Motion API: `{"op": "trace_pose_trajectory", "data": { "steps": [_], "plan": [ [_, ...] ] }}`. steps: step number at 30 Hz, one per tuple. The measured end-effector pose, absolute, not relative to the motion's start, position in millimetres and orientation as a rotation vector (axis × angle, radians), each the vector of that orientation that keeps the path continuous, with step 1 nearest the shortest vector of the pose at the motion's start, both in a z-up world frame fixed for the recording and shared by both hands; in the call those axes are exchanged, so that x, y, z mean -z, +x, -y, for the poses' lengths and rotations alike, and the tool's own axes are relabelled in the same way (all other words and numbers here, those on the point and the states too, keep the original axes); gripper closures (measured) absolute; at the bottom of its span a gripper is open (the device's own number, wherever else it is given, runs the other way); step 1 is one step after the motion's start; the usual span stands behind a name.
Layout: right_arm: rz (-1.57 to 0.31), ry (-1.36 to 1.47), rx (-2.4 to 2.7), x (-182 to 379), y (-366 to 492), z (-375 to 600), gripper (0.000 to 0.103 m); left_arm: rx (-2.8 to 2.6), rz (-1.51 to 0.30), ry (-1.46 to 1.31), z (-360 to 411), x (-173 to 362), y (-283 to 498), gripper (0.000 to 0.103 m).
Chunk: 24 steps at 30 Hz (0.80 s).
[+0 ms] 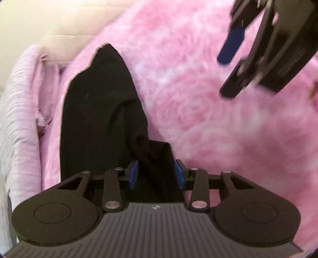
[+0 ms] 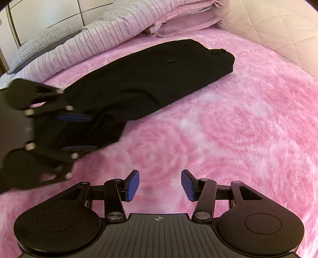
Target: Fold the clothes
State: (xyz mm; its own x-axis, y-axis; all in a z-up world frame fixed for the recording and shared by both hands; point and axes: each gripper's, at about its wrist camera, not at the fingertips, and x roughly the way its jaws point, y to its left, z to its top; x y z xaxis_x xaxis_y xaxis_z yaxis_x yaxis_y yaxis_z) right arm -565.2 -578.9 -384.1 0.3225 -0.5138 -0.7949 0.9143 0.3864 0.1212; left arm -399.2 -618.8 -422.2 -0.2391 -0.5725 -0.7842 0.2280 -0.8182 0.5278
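Black trousers [image 2: 151,79] lie lengthwise on the pink fluffy bedspread [image 2: 228,129], waist end far, folded to a long strip. In the left wrist view the black trousers [image 1: 99,111] run away from me, and their near end is bunched up between the blue pads of my left gripper [image 1: 157,174], which is shut on that cloth. From the right wrist view the left gripper [image 2: 79,133] is blurred at the left edge, with the trouser end between its fingers. My right gripper [image 2: 159,184] hovers open over bare bedspread, nothing between its pads, and shows as the right gripper [image 1: 230,75] at upper right.
Striped lilac pillows and a folded duvet [image 2: 85,41] lie beyond the trousers along the bed's far side. A cream quilted headboard [image 2: 278,23] rises at the right. White cupboard doors [image 2: 45,13] stand behind the bed.
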Motion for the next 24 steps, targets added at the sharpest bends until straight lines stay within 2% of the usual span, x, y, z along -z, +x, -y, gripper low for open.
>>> {"op": "trace_pose_trajectory", "data": {
  "steps": [3, 4, 6, 10, 14, 20, 24],
  "plan": [
    [-0.708, 0.644, 1.003, 388, -555, 582, 0.052, 2.091, 0.401, 1.531, 630, 419, -394, 0.094],
    [-0.695, 0.647, 0.996, 389, -552, 583, 0.052, 2.104, 0.351, 1.517, 636, 414, -390, 0.099],
    [-0.670, 0.652, 0.981, 391, -546, 585, 0.052, 2.126, 0.253, 1.486, 646, 403, -382, 0.102],
    [-0.619, 0.661, 0.952, 396, -533, 589, 0.052, 2.182, 0.043, 1.405, 667, 380, -367, 0.103],
    [-0.562, 0.680, 0.935, 402, -519, 595, 0.052, 2.251, -0.062, 1.317, 677, 356, -359, 0.103],
    [-0.421, 0.770, 1.009, 423, -495, 619, 0.048, 2.299, -0.071, 1.292, 675, 336, -351, 0.103],
    [-0.409, 0.723, 1.073, 425, -490, 626, 0.047, 2.309, -0.040, 1.301, 673, 335, -350, 0.103]
  ]
}}
